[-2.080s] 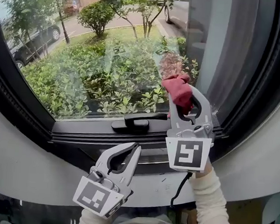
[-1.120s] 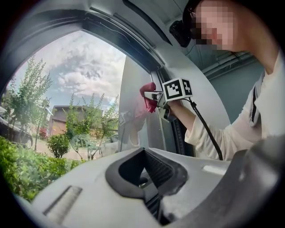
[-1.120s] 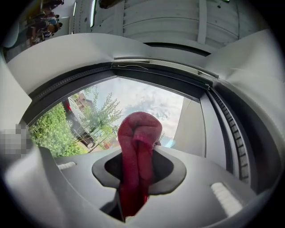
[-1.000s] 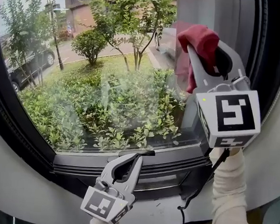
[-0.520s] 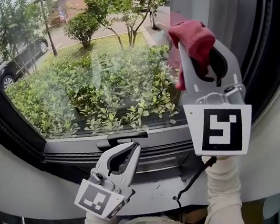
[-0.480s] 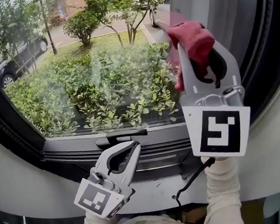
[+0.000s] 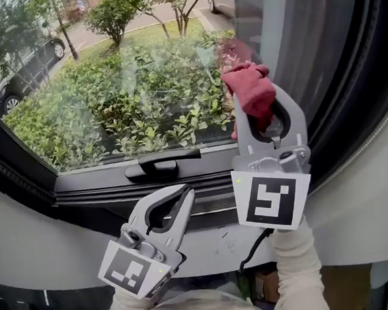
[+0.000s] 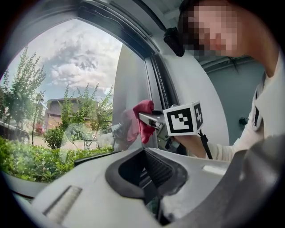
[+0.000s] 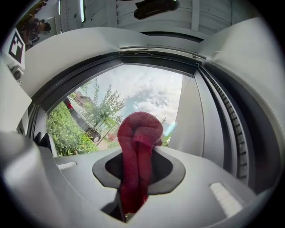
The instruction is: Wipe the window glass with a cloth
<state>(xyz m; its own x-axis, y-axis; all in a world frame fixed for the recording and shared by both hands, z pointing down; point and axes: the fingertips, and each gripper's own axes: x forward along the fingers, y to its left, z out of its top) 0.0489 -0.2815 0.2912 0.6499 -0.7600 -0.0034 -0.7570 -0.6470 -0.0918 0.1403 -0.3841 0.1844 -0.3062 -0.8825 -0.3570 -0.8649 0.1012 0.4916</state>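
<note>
My right gripper (image 7: 254,99) is shut on a bunched red cloth (image 7: 250,89) and holds it against the lower right part of the window glass (image 7: 120,79), just above the bottom frame. The right gripper view shows the cloth (image 9: 138,129) bulging out past the jaw tips of that gripper (image 9: 139,151) with the glass (image 9: 147,93) right ahead. My left gripper (image 7: 186,195) hangs lower, in front of the sill, shut with nothing in it. From the left gripper view, the cloth (image 8: 143,116) and the right gripper's marker cube (image 8: 182,119) sit beyond its own shut jaws (image 8: 144,151).
A black window handle (image 7: 160,165) lies on the dark bottom frame (image 7: 79,186), left of the cloth. A white sill and wall (image 7: 42,240) curve below. A black cable (image 7: 250,251) hangs from the right gripper. Bushes and a parked car (image 7: 22,53) lie outside.
The right gripper rose up the glass with the cloth, then came back down to the lower right of the pane. The left gripper stayed low and shut.
</note>
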